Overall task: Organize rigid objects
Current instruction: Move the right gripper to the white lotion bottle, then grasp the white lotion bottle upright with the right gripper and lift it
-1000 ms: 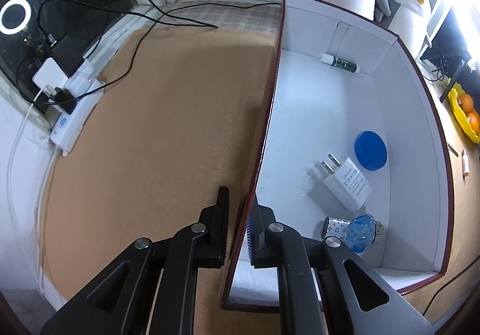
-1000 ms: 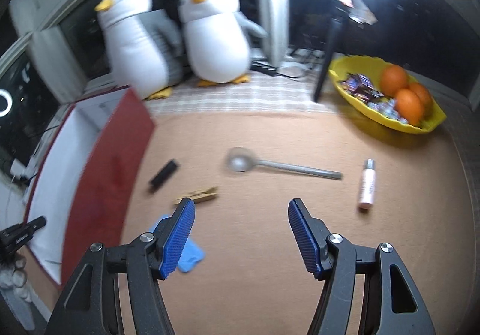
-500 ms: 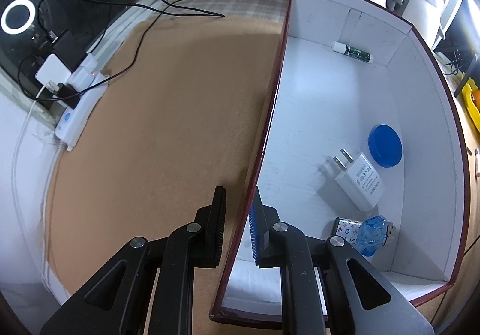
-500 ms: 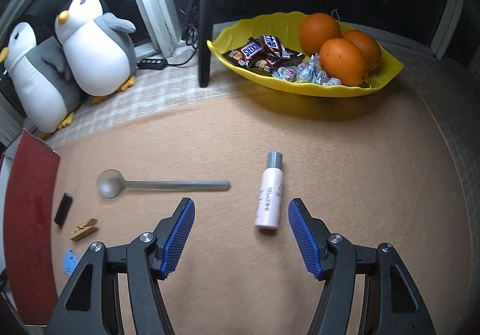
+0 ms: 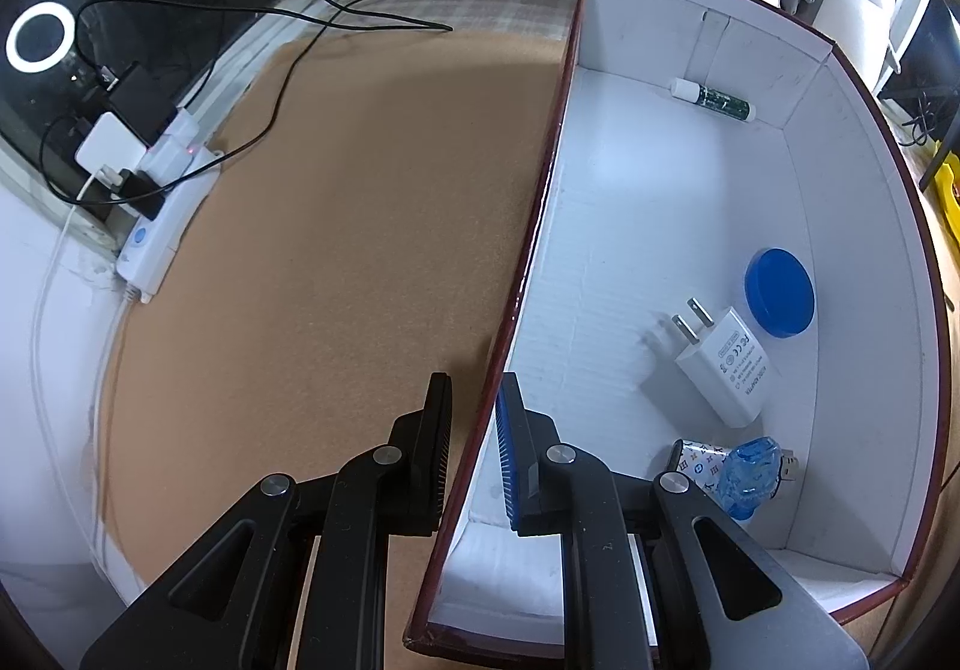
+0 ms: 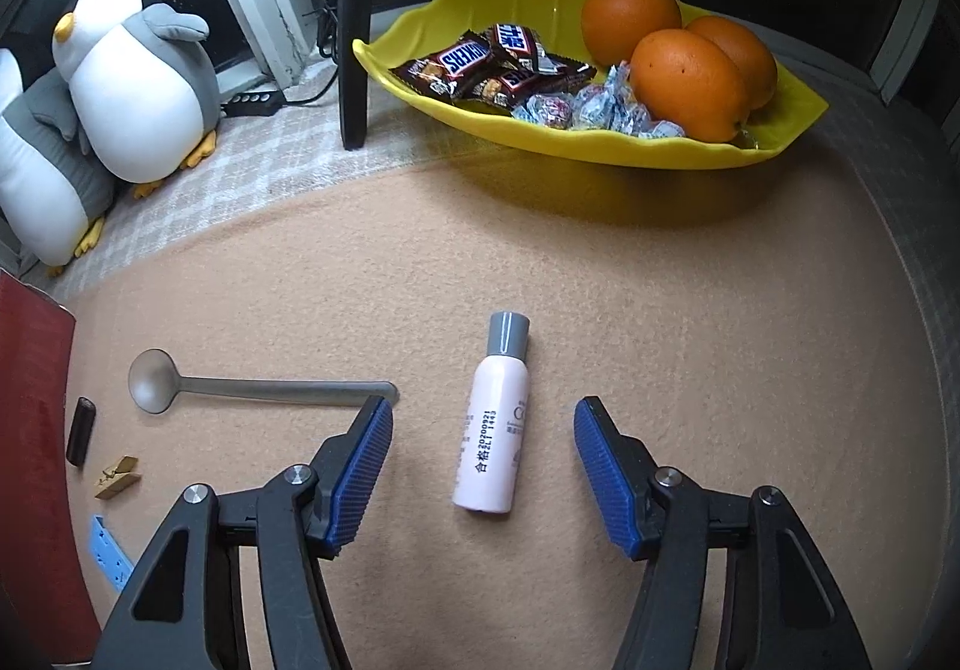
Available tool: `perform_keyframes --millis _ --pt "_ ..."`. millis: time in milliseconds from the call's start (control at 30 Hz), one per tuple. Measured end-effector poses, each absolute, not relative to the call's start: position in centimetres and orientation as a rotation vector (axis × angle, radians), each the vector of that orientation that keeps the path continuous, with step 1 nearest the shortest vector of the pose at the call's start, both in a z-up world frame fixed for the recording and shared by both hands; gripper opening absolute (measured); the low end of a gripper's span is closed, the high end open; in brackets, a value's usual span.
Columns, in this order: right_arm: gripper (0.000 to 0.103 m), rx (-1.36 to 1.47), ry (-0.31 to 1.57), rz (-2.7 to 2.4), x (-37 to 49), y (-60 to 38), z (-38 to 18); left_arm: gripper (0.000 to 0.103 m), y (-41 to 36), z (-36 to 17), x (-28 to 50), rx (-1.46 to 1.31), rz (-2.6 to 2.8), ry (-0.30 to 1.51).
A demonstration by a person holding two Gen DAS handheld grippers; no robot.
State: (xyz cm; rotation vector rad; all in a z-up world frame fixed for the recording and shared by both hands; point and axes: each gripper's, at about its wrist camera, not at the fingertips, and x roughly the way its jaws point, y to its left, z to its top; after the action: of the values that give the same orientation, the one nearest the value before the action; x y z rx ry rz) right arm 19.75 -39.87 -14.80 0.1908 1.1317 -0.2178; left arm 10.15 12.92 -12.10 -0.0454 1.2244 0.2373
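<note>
- Where the left tool [image 5: 473,418] meets the box [image 5: 864,262], its two jaws are nearly together and clamp the box's near side wall, one jaw outside over the tan bench [image 5: 336,250], the blue-padded one inside.
- The box is dark red outside and white inside; on its floor lie a blue round lid [image 5: 779,292], a white plug adapter [image 5: 723,364], a clear blue item with a patterned piece [image 5: 735,473] near the front corner, and a small dark tube with a white cap [image 5: 714,98] against the far wall.
- A white power strip [image 5: 165,202] with plugged cables lies at the bench's left edge.
- The right tool [image 6: 483,424] stands about half open, its jaws having just been closing, and a pink bottle with a grey cap [image 6: 495,418] lies flat on the bench between them; the blue pads are apart from it on both sides.
- Left of the bottle lie a grey spoon [image 6: 252,385], a small black stick [image 6: 81,430], a wooden clothespin [image 6: 117,478] and a blue flat piece [image 6: 108,550], near the box's red wall.
- Behind the bottle sits a yellow bowl [image 6: 606,147] holding oranges and wrapped sweets; two plush penguins [image 6: 120,87] sit at the far left.
</note>
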Motion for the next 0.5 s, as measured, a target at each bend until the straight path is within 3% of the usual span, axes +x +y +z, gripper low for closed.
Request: perform_keyframes --millis 167,233,500 --pt "0.043 0.196 1.151 -0.212 19.8 -40.1 -15.1 0.014 12.9 -12.0 10.1 -0.047 0.236 1.223" --pt "0.033 0.207 1.162 -0.211 19.7 -40.3 -15.4 0.014 12.9 -12.0 10.1 -0.048 0.235 1.221" --pt "0.018 0.214 1.166 -0.227 19.3 -41.0 -15.3 0.014 13.2 -11.9 9.8 -0.057 0.229 1.216"
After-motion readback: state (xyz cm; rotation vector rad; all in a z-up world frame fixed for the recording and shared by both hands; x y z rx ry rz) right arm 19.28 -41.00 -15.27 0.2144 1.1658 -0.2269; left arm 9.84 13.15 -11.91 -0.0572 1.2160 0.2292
